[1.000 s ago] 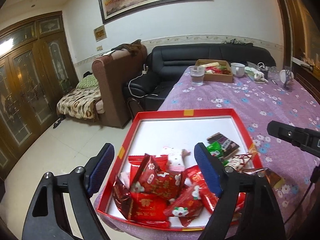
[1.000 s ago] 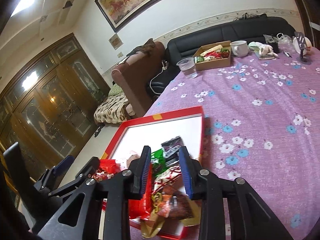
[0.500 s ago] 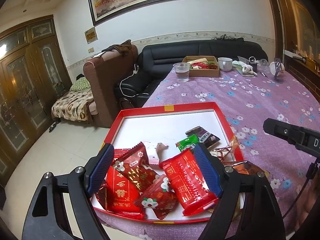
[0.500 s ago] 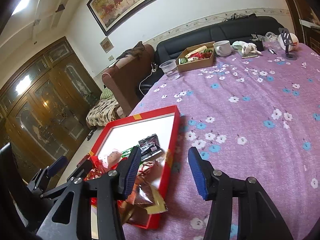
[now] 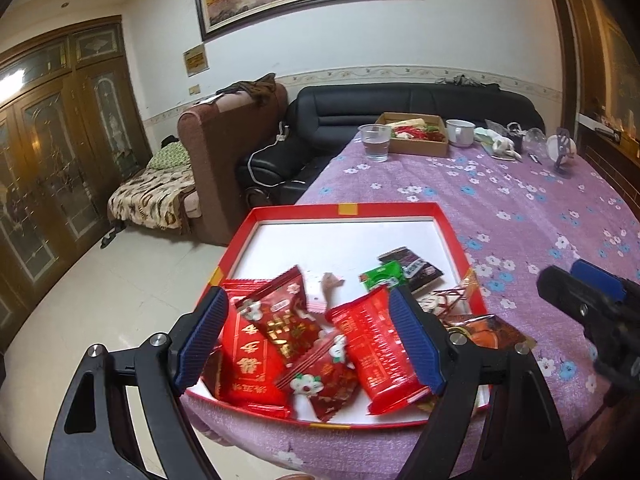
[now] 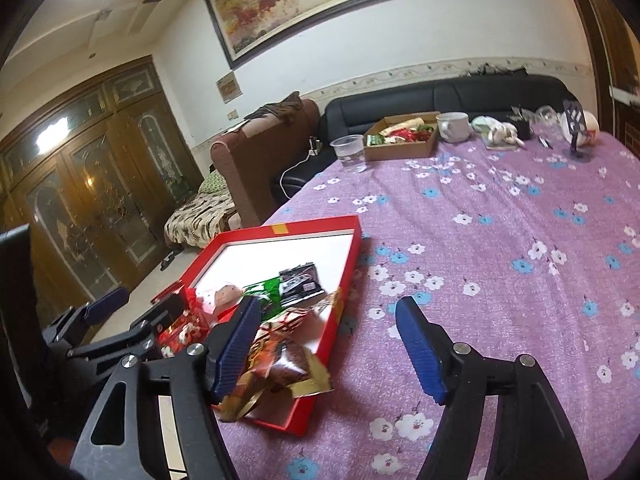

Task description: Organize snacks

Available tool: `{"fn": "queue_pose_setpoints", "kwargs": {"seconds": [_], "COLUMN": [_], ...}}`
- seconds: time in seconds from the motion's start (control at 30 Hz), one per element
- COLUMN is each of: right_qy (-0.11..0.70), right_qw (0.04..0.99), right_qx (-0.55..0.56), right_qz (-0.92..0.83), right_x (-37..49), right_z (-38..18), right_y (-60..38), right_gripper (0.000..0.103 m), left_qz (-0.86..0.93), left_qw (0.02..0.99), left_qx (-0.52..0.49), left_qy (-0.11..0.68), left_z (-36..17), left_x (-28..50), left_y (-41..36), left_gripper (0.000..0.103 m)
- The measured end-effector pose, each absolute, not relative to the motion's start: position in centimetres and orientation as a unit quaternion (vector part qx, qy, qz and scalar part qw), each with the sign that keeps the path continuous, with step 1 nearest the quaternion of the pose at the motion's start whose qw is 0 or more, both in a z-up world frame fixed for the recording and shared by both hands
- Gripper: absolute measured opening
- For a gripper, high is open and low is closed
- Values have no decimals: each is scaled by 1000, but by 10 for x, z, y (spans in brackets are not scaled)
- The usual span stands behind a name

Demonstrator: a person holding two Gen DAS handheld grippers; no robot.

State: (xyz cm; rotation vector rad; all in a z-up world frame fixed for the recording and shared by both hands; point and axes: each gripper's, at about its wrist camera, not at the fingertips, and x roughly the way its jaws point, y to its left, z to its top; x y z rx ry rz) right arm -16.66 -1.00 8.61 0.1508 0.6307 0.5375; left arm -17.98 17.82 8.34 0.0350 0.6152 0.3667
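Note:
A red tray (image 5: 348, 210) with a white floor sits at the near edge of the purple flowered table. It holds several red packets (image 5: 376, 356), a green packet (image 5: 382, 276) and a dark packet (image 5: 412, 266). My left gripper (image 5: 308, 340) hangs open just above the red packets, its pads clear of them. A brown-gold packet (image 6: 280, 364) lies loose on the tray's near right corner. My right gripper (image 6: 328, 344) straddles the tray's right rim (image 6: 348, 264). Its jaws are opening, with no snack between them. It also shows in the left wrist view as the right gripper (image 5: 592, 292).
At the table's far end stand a cardboard box of snacks (image 5: 416, 140), a plastic cup of water (image 5: 375, 142), a white mug (image 5: 460, 132) and small clutter. Sofas and a tiled floor lie off the table's left side. The tray overhangs the near table edge.
My right gripper has spread its jaws, let go of the brown-gold packet onto the tray's corner, and shifted right over the cloth. The left gripper stays wide open over the red packets.

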Motion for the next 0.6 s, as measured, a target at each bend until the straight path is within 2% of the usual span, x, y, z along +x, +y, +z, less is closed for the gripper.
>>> {"fn": "queue_pose_setpoints", "kwargs": {"seconds": [0.27,0.6], "right_qy": [269,247], "right_qw": [924,927], "right_qx": [36,-1], "right_qz": [270,283], "right_x": [-192,-210], "right_z": [93,95], "right_y": [11,33], "right_gripper": [84,85], "left_qz": [198,208], "left_qw": [931,928], "left_qx": [-2,-11], "left_qy": [307,310], "left_z": [80,77], "left_x": [-187,-197], "left_y": [197,214], "left_gripper": [83,83]}}
